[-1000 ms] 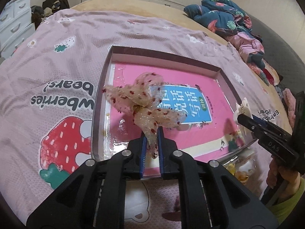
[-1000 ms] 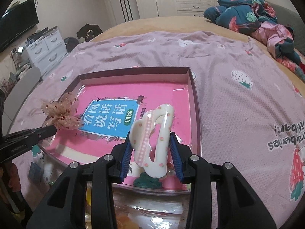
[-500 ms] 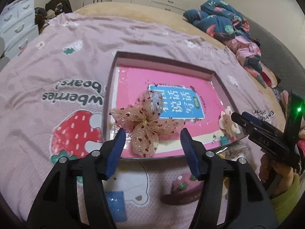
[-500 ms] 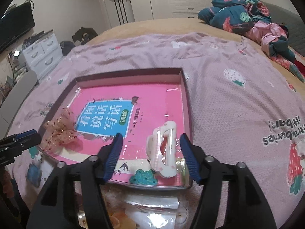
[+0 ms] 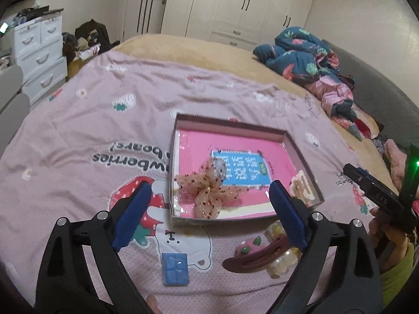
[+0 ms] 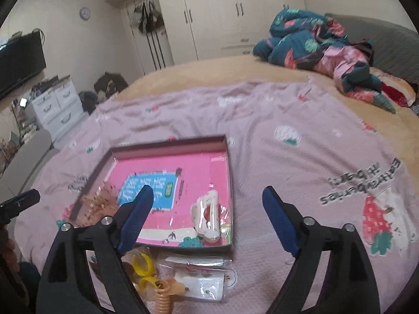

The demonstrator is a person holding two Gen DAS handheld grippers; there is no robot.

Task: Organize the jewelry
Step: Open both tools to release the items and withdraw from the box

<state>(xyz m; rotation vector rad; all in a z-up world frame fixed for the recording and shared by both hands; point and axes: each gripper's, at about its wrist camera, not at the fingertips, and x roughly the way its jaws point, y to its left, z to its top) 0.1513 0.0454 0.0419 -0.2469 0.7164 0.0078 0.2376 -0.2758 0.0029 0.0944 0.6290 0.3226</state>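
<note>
With the bow (image 5: 209,192) and claw clip (image 6: 207,216) lying at the tray's (image 5: 230,124) near corners, both grippers (image 5: 209,214) (image 6: 207,222) had just spread empty, loose pieces (image 5: 175,268) remaining on the bedspread (image 5: 104,120).

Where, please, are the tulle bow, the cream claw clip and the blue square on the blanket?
tulle bow (image 5: 209,193), left wrist view, on its gold centre knot.
cream claw clip (image 6: 207,216), right wrist view, on its arched body.
blue square (image 5: 175,269), left wrist view, on its top face.
</note>
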